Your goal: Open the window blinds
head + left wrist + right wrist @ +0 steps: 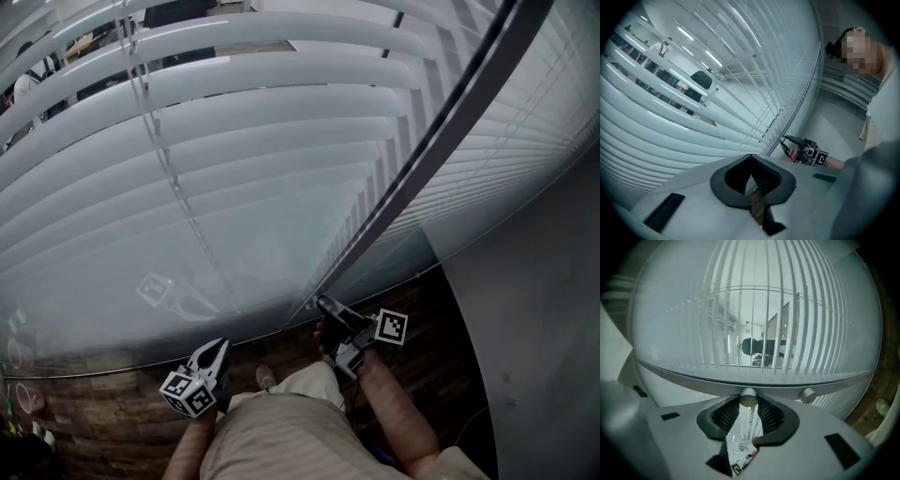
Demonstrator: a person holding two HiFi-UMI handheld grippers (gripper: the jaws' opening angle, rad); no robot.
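Right gripper [749, 404] jaws closed on a round grey knob [748, 397] at their tips. Second knob [806, 394] just right of jaws. Blind slats [806, 324] beyond, dark chair [757, 347] visible through gaps.

Under your feet: dark wood-plank floor [103, 412]. To your right: plain grey wall [548, 309]. Ahead of you: glazed partition with dark frame post [448, 131]. Beyond the glass: bright office, black chair [754, 347], ceiling strip lights [686, 33]. Light: cool and even throughout.
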